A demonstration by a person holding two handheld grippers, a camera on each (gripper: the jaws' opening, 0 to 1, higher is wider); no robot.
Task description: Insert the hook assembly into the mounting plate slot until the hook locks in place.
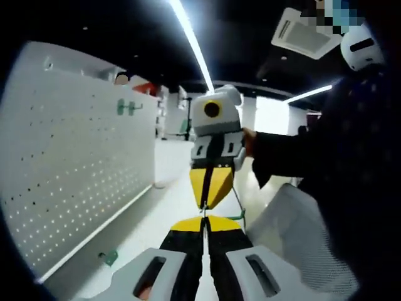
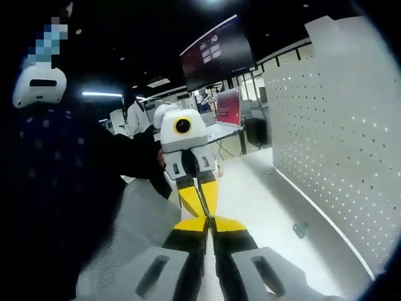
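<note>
White tabletop runs under a dark ceiling crossed by a long bright strip light in the left gripper view. Along the left stands an upright white perforated pegboard panel, and a small green hook hangs high on its face. A second small green hook piece lies on the tabletop just beside the panel's lower edge. The left gripper rises from the bottom with its yellow-tipped black jaws pressed together, nothing between them. Facing it tip to tip is the right gripper, its yellow jaws also closed to a point, held by a person's hand in a dark sleeve. A white mesh chair back sits at the right.

Turning to the right gripper view, the perforated panel fills the right side, and the green hook piece lies on the tabletop near its base. The right gripper has its jaws together and empty, meeting the closed yellow tips of the left gripper. A dark wall screen hangs behind.
</note>
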